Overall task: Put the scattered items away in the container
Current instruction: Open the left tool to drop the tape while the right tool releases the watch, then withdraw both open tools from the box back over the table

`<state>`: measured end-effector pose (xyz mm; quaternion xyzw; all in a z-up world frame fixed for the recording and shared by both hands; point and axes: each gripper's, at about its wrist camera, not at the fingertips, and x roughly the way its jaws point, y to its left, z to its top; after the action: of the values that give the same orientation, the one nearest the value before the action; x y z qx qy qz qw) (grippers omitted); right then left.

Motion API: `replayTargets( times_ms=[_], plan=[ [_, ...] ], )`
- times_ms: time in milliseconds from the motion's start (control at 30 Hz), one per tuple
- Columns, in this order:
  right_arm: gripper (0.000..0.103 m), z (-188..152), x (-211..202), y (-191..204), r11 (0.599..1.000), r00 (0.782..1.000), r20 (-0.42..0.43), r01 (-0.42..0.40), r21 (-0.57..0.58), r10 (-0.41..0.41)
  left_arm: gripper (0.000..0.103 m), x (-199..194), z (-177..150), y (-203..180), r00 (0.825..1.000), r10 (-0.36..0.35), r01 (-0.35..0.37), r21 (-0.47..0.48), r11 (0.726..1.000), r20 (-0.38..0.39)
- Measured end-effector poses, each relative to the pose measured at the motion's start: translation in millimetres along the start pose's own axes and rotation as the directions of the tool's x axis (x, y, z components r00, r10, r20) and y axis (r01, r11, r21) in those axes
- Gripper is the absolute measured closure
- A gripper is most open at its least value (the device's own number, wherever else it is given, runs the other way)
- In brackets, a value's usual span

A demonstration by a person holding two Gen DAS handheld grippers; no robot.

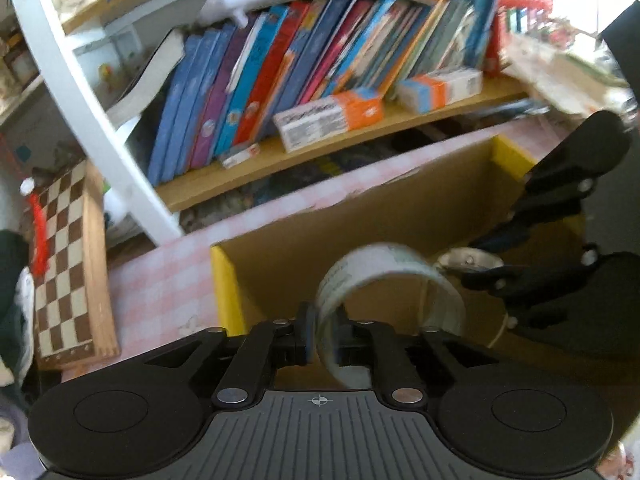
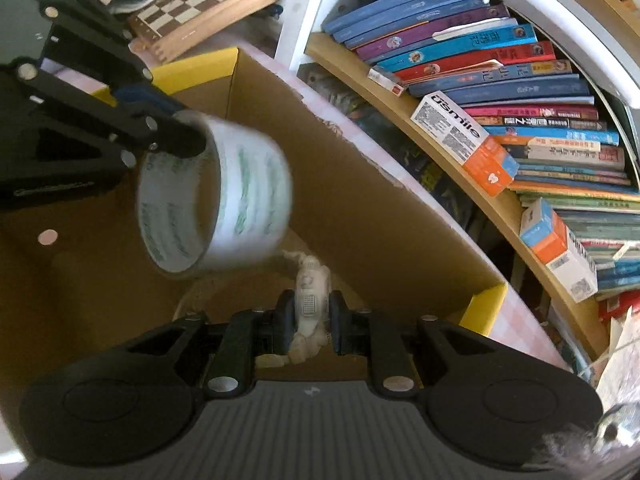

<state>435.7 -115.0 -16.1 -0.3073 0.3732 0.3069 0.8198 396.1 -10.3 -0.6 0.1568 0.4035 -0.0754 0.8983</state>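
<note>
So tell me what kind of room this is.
Probably a lived-in home room, perhaps a study or child's room: a white bookshelf packed with colourful books, a wooden chessboard leaning nearby, and a checked pink cloth under the cardboard box.

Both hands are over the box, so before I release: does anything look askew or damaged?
The cardboard box's far wall has a ragged, torn-looking top edge. On the shelf behind, the books lean at a slant instead of standing upright.
</note>
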Motion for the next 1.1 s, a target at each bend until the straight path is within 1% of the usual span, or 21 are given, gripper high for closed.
replayTargets(
  times_ms=[33, 67, 100, 133, 233, 400, 633, 700, 867, 967, 1100],
  plan=[
    [0.063, 1.5, 0.5, 0.3, 1.0, 1.0, 0.004, 0.008, -0.004, -0.008, 0.073, 1.2, -0.9, 0.8, 1.0, -0.003, 0.003, -0.003, 1.0, -0.002],
    [0.061, 1.5, -1.3, -0.6, 1.0, 1.0, 0.017, 0.005, 0.0, -0.005, 0.068, 1.8, -2.2, 1.5, 1.0, -0.008, 0.008, -0.007, 1.0, -0.001],
    [0.062, 1.4, -3.1, -1.4, 1.0, 1.0, 0.03, 0.001, 0.005, -0.002, 0.059, 1.1, -3.3, 1.8, 1.0, -0.013, 0.013, -0.012, 1.0, 0.002],
    [0.062, 1.4, -4.9, -2.3, 1.0, 0.999, 0.043, -0.002, 0.009, 0.001, 0.053, 0.1, -3.6, 2.0, 1.0, -0.013, 0.014, -0.015, 1.0, 0.006],
    [0.063, -0.5, -9.2, -3.7, 1.0, 0.998, 0.056, 0.0, 0.014, -0.001, 0.046, -6.6, -3.3, 2.4, 0.999, -0.013, 0.013, -0.025, 1.0, 0.03],
    [0.064, -4.6, -22.0, -8.0, 0.997, 0.996, 0.091, -0.025, 0.075, 0.018, 0.044, -23.1, -1.3, -2.1, 0.997, -0.02, 0.022, -0.028, 0.999, 0.074],
    [0.064, -4.0, -40.9, 1.2, 0.995, 0.993, 0.118, -0.032, 0.092, 0.021, 0.043, -50.4, -2.9, -14.3, 0.991, -0.028, 0.03, -0.01, 1.0, 0.133],
    [0.064, -3.5, -52.9, 3.4, 0.994, 0.99, 0.144, -0.025, 0.102, 0.01, 0.043, -59.2, -3.9, -16.2, 0.988, -0.025, 0.027, -0.013, 1.0, 0.152],
    [0.064, -6.2, -83.6, 8.4, 0.99, 0.979, 0.205, -0.031, 0.137, 0.002, 0.042, -86.8, -8.9, -17.8, 0.975, -0.03, 0.042, -0.052, 0.998, 0.22],
    [0.065, -8.1, -98.1, 15.1, 0.99, 0.975, 0.223, -0.022, 0.138, -0.01, 0.042, -101.1, -13.3, -18.0, 0.968, -0.037, 0.057, -0.07, 0.996, 0.249],
    [0.065, -12.0, -119.7, 25.0, 0.988, 0.968, 0.252, -0.03, 0.154, -0.01, 0.042, -121.3, -20.1, -18.3, 0.956, -0.053, 0.077, -0.073, 0.994, 0.29]
  ],
)
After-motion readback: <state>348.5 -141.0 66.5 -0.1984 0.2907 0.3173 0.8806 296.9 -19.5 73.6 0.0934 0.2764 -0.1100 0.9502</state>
